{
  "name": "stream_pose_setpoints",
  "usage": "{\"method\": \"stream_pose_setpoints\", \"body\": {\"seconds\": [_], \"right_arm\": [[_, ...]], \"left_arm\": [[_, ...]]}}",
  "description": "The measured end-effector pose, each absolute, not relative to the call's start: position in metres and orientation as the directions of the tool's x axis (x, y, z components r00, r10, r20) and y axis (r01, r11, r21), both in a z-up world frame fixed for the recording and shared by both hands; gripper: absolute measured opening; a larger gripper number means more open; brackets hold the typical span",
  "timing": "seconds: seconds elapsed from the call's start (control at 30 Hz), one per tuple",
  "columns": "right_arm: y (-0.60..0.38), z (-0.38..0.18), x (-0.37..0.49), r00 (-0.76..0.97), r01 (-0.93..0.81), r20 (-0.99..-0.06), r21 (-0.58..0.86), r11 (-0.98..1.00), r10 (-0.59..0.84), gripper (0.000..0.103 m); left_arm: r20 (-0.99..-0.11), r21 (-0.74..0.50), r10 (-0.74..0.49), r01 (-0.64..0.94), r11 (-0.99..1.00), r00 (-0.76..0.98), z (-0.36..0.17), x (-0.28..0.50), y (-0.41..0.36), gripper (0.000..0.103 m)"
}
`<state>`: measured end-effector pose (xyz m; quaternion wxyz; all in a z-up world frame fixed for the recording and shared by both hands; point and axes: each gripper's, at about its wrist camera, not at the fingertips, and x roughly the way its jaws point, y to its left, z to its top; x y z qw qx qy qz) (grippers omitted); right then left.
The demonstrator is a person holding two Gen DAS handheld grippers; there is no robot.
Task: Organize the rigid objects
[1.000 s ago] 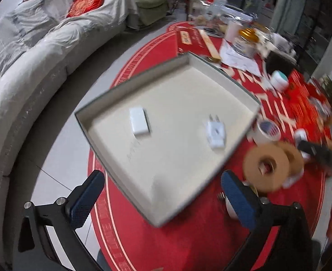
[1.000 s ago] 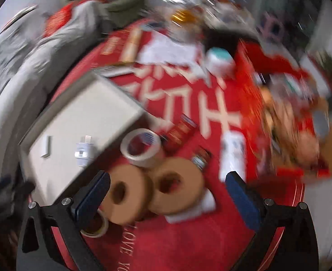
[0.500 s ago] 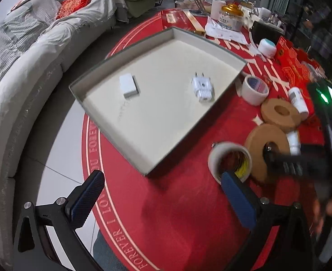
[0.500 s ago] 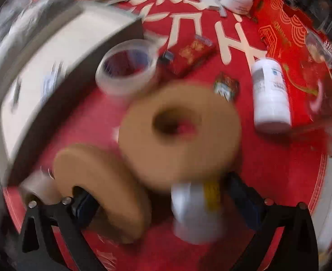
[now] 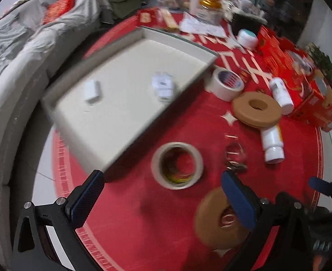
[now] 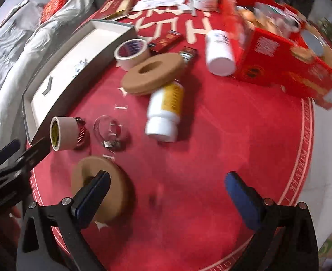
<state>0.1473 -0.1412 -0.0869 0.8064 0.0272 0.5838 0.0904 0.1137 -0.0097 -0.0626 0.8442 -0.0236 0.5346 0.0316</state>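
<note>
Two grippers hover with jaws spread, grasping nothing: the left gripper (image 5: pixel 159 199) near a masking tape roll (image 5: pixel 177 165); the right gripper (image 6: pixel 167 194) beside a brown tape roll (image 6: pixel 111 194) on the red tablecloth (image 6: pixel 211 158).

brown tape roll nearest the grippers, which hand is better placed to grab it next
Right, probably. The right gripper is open with one finger already over the brown tape roll. The left gripper is open too, but points at the beige tape roll.
</note>
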Motion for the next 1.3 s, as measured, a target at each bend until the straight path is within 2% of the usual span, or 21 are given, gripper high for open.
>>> {"method": "stream_pose_setpoints", "body": {"seconds": [0.37, 0.43, 0.57, 0.77, 0.9, 0.97, 1.0, 1.03, 1.17, 1.3], "right_arm": [[-0.164, -0.109, 0.130, 0.299, -0.078, -0.937, 0.163, 0.983, 0.179, 0.102], [-0.165, -0.114, 0.130, 0.290, -0.070, -0.941, 0.161, 0.985, 0.174, 0.102], [-0.167, -0.133, 0.130, 0.240, -0.053, -0.958, 0.146, 0.988, 0.154, 0.103], [-0.156, -0.137, 0.124, 0.263, -0.122, -0.962, 0.050, 0.991, 0.081, 0.103], [-0.153, -0.137, 0.118, 0.291, -0.153, -0.954, 0.024, 0.988, 0.068, 0.103], [-0.153, -0.137, 0.116, 0.300, -0.154, -0.952, 0.024, 0.988, 0.069, 0.103], [-0.154, -0.137, 0.115, 0.302, -0.154, -0.951, 0.024, 0.988, 0.070, 0.103], [-0.154, -0.136, 0.114, 0.305, -0.154, -0.950, 0.025, 0.988, 0.071, 0.103], [-0.151, -0.139, 0.107, 0.311, -0.154, -0.948, 0.026, 0.988, 0.073, 0.103], [-0.151, -0.141, 0.107, 0.316, -0.154, -0.946, 0.026, 0.988, 0.074, 0.103]], "left_arm": [[-0.950, -0.144, -0.067, -0.238, 0.960, 0.304, -0.106, 0.137, 0.011, 0.103], [-0.950, -0.130, -0.058, -0.219, 0.967, 0.307, -0.106, 0.137, 0.008, 0.103], [-0.954, -0.003, 0.040, -0.144, 0.990, 0.296, -0.112, 0.135, -0.012, 0.103], [-0.966, -0.014, 0.030, -0.170, 0.985, 0.258, -0.111, 0.140, -0.008, 0.103], [-0.936, -0.057, 0.025, -0.221, 0.974, 0.350, -0.097, 0.135, 0.001, 0.094], [-0.936, -0.063, 0.012, -0.203, 0.977, 0.352, -0.097, 0.134, 0.000, 0.081], [-0.940, -0.083, -0.016, -0.181, 0.980, 0.342, -0.099, 0.135, -0.001, 0.060], [-0.939, -0.073, -0.008, -0.177, 0.982, 0.344, -0.098, 0.135, -0.002, 0.057], [-0.935, -0.104, -0.038, -0.168, 0.980, 0.353, -0.090, 0.128, -0.003, 0.056], [-0.910, -0.081, -0.021, -0.130, 0.988, 0.414, -0.065, 0.093, 0.001, 0.057]]}}
